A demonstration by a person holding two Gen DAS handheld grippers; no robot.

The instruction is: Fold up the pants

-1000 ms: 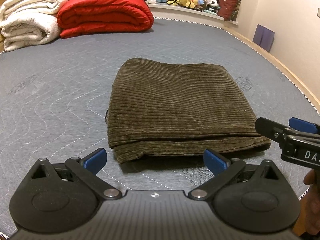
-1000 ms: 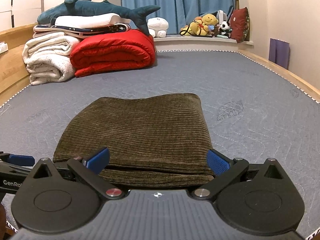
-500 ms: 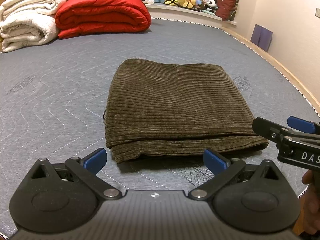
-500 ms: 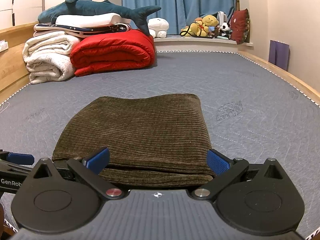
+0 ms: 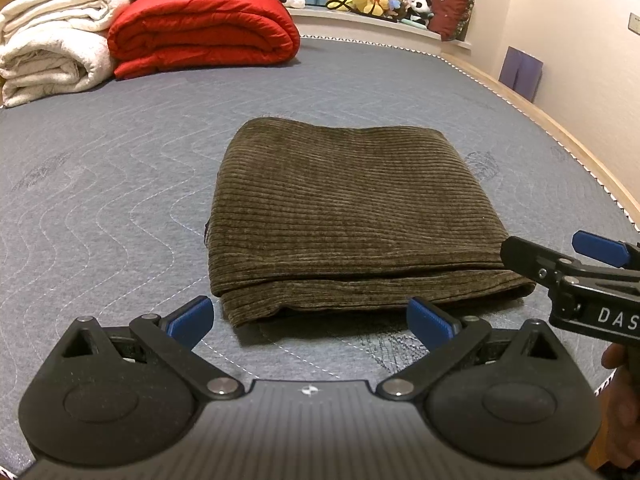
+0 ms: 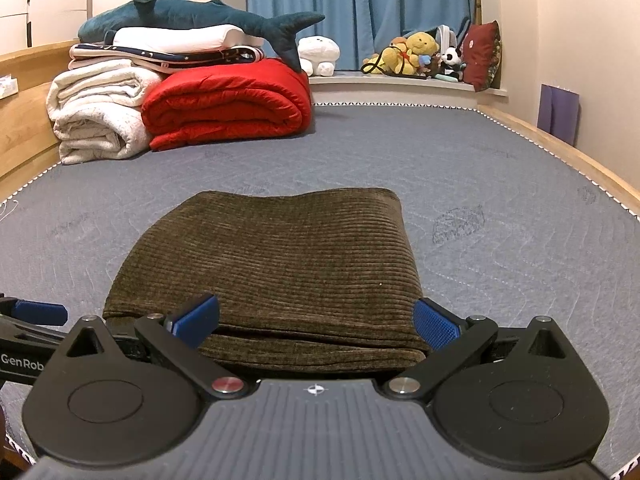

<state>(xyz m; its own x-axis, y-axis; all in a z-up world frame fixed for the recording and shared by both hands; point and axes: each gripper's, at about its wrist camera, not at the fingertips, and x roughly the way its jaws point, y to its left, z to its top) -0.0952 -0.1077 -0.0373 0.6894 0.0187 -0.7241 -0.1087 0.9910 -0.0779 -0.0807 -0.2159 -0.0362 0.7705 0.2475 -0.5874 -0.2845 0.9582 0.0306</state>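
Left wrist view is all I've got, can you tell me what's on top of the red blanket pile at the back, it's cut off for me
Observer: A blue plush shark lies along the top of the stack, its tail drooping onto the red blanket.
Operator: Okay, and is the right tongs touching the pants?
Observer: The right tongs are open, fingers either side of the near edge of the folded pants, gripping nothing. I can't tell whether they touch it.
Operator: Anything behind the toys?
Observer: Blue curtains hang behind the plush toys on the ledge.
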